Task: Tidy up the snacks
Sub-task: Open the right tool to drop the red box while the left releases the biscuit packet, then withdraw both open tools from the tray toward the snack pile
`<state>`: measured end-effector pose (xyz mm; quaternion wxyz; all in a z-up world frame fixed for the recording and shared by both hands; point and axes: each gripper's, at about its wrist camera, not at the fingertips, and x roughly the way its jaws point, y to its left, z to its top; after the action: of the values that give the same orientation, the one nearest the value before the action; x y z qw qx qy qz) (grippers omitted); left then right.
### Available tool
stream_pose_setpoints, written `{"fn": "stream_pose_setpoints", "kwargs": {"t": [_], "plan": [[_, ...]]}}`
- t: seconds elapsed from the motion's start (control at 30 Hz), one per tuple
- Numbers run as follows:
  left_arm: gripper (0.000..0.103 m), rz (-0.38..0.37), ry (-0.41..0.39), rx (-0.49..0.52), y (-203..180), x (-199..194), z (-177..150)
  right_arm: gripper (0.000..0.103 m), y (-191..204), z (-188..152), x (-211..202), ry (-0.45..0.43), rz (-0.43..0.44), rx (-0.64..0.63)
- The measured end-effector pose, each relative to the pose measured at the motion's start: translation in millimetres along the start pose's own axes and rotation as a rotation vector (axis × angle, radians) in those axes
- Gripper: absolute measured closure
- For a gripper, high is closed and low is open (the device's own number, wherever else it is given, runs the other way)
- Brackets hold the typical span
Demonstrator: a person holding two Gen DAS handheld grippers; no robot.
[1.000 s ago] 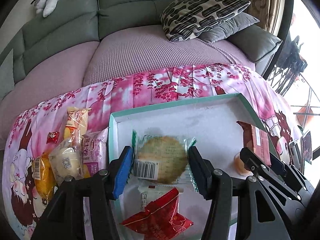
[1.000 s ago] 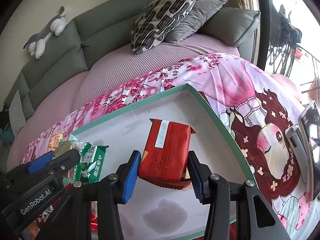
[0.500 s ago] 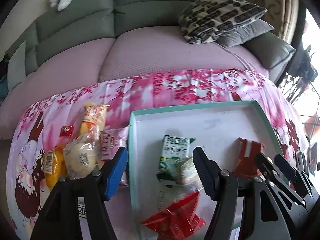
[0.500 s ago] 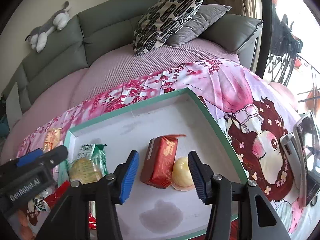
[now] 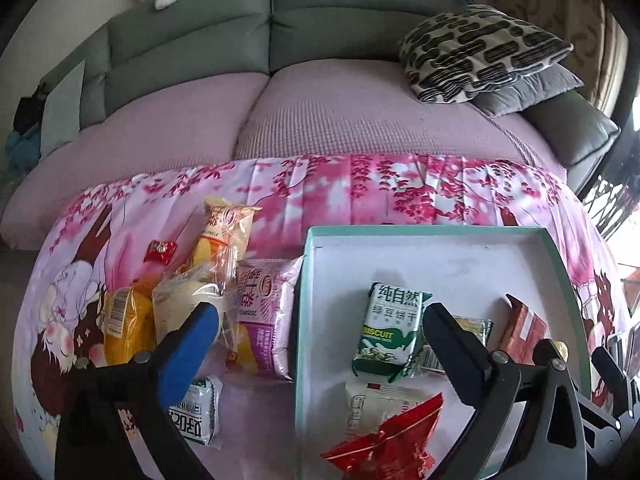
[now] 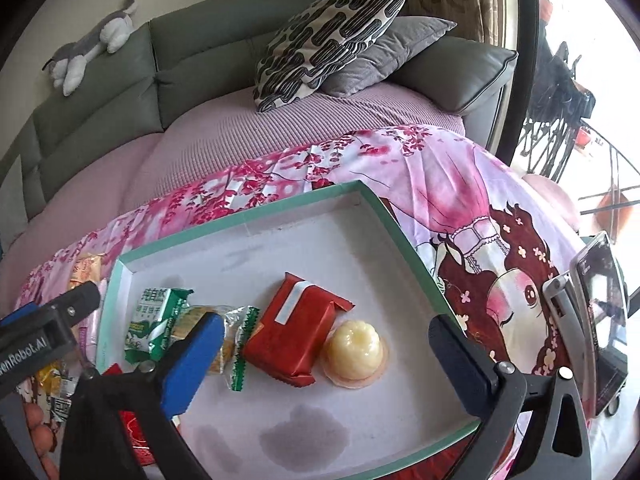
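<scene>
A shallow white box with a green rim (image 5: 436, 233) (image 6: 256, 218) lies on a pink cloth. In it are a green biscuit pack (image 5: 390, 330) (image 6: 150, 324), a clear-wrapped round cookie (image 6: 230, 338), a red pack (image 6: 296, 336) and a pale jelly cup (image 6: 355, 354). A red crinkled bag (image 5: 390, 446) lies at the box's near edge. My left gripper (image 5: 316, 326) is open and empty above the box's left rim. My right gripper (image 6: 324, 344) is open and empty, raised above the red pack and jelly cup.
Several loose snacks lie left of the box: a pink pack (image 5: 266, 306), a yellow-orange bag (image 5: 222, 232), a bun (image 5: 182, 306), a small red candy (image 5: 162, 250). A phone on a stand (image 6: 598, 320) is at the right. Sofa cushions (image 5: 480, 56) lie behind.
My left gripper let go of the round cookie and my right let go of the red pack; both now lie in the box. Both grippers opened and drew back; the left swung leftward.
</scene>
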<state>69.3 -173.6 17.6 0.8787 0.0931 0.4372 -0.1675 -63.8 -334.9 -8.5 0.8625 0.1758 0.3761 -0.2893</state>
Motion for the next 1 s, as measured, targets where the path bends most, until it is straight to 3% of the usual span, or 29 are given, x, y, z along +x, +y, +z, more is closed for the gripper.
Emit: {"fn": "stream_pose_setpoints", "kwargs": {"t": [0.67, 1.0], "plan": [[0.001, 0.017, 0.029, 0.007, 12, -5, -9, 0.0, 0, 1, -6, -0.003, -0.018, 0.01], [0.001, 0.075, -0.004, -0.045, 54, -28, -12, 0.0, 15, 3, -23, -0.045, -0.012, -0.027]]}}
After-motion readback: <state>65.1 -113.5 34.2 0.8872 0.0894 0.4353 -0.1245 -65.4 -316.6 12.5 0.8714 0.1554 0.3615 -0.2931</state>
